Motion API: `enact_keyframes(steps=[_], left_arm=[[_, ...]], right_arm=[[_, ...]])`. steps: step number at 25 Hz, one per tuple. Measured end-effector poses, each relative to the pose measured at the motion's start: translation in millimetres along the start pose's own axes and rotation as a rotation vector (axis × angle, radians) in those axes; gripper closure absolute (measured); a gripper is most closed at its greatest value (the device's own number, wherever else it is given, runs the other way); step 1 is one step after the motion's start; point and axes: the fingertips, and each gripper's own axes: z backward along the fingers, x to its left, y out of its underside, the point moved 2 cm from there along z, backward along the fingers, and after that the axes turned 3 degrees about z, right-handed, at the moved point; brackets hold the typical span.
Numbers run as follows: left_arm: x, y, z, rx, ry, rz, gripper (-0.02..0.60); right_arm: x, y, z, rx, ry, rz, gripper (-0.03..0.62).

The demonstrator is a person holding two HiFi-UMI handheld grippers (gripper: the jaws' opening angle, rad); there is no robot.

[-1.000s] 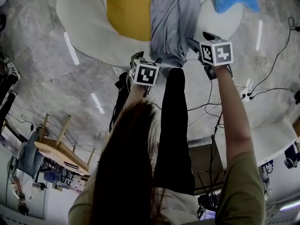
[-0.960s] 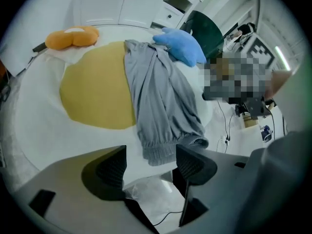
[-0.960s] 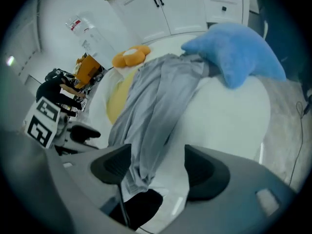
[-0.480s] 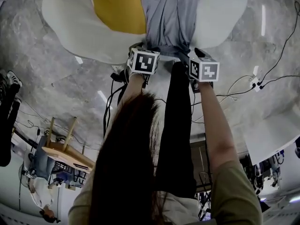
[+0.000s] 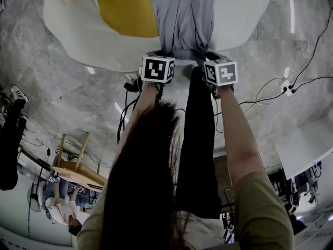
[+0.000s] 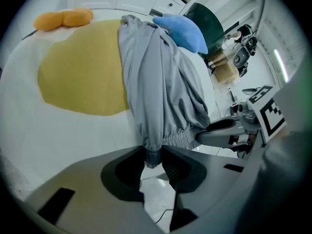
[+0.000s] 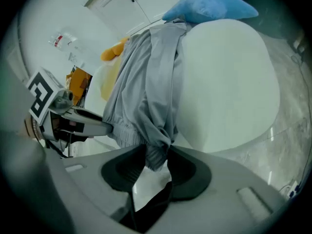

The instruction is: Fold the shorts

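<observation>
Grey shorts (image 5: 182, 14) lie lengthwise on a white rounded surface (image 5: 78, 30), their elastic waistband at the near edge. In the left gripper view the left gripper (image 6: 153, 155) has the waistband's left corner between its jaws, which are closing and pinch the fabric. My right gripper (image 7: 156, 157) is closing on the waistband's right corner, where the cloth (image 7: 146, 82) bunches between the pads. From the head view the left gripper (image 5: 158, 52) and the right gripper (image 5: 210, 55) stand side by side at the waistband, both pointing steeply down.
A yellow patch (image 6: 78, 72) covers the white surface left of the shorts. A blue cushion (image 6: 183, 30) lies at the shorts' far end and an orange soft thing (image 6: 63, 17) at the far left. Cables (image 5: 270, 95) trail over the marble floor, and a wooden stool (image 5: 73, 163) stands lower left.
The right gripper swept left and down to the waistband's right corner. The left gripper sank a little onto the left corner. Both sets of jaws have narrowed onto the fabric.
</observation>
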Motion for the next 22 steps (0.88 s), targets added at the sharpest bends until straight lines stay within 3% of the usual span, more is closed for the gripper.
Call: enact_keyframes(steps=[4,10,14,17,19,22], left_arm=[[-7.3,4.0,11.7,-0.010,0.104,0.006,0.512],[-18.4,15.1,51.4,-0.042,0.190,-0.010,0.523],[-33.1,29.9,86.7,-0.054,0.233,-0.067,0.525],[-35.5,44.3,93.2,-0.053,0.252,-0.022,0.525],[-34.5,46.8,89.6,-0.059,0.261,0.038,0.525],[-27.8,43.6,78.0,-0.078,0.265,0.101,0.525]], right_arm=[[7.6,-1.5,4.7,0.022,-0.085,0.060,0.559],[37.5,-3.6,39.1,0.051,-0.180,0.191,0.566],[53.5,8.3,65.8,0.090,-0.197,0.233,0.566],[60.1,12.5,64.3,0.091,-0.179,0.230,0.563],[55.5,13.9,55.4,0.104,-0.128,0.241,0.536],[43.4,20.4,36.6,0.164,-0.067,0.250,0.396]])
